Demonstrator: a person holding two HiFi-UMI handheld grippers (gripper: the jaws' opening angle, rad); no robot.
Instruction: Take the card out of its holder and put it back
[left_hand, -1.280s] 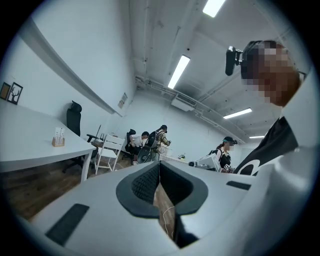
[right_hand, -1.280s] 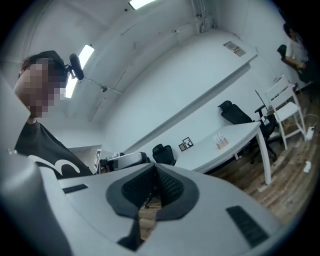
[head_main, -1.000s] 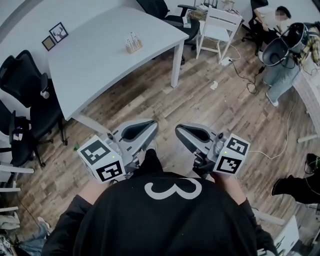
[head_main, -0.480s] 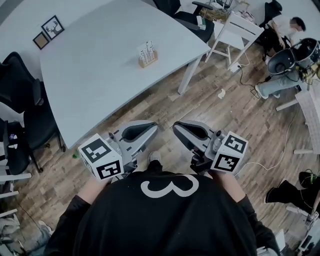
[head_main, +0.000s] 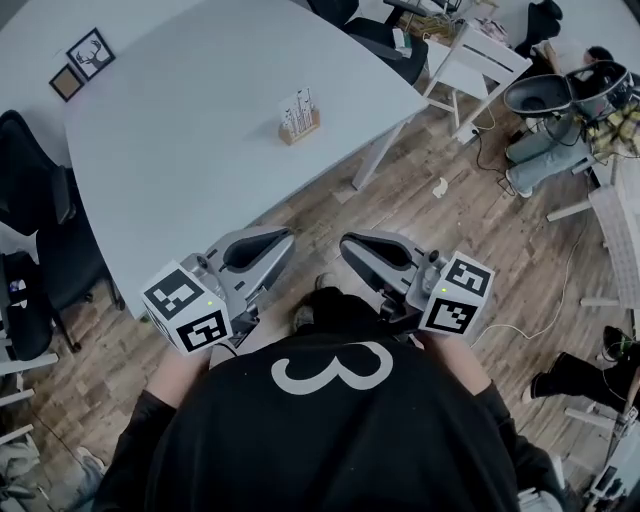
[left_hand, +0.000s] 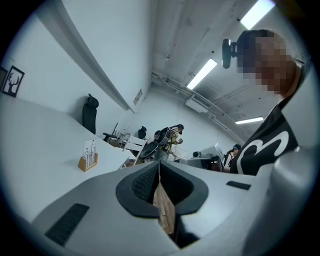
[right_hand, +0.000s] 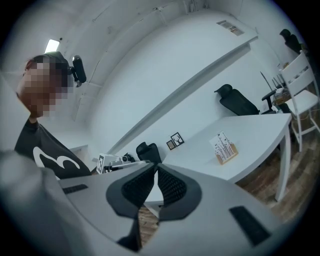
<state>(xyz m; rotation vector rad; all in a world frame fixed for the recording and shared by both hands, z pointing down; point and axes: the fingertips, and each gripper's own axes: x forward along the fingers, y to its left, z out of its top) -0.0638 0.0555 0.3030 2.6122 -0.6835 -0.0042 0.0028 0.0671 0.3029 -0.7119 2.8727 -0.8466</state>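
Card (head_main: 297, 106) in holder (head_main: 301, 129) on table (head_main: 180, 150), chair (head_main: 28, 185) beside — left gripper (head_main: 288, 238), right gripper (head_main: 346, 243) closed, empty.

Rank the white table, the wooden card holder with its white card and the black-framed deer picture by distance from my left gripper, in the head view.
1. White table: near edge right by the left gripper.
2. Wooden card holder: mid-table, ahead and slightly right.
3. Black-framed deer picture: far left corner of the table.

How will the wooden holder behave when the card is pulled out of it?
The wooden holder looks small, so probably light; it may lift with the card. It stands on a smooth table, so it might slide.
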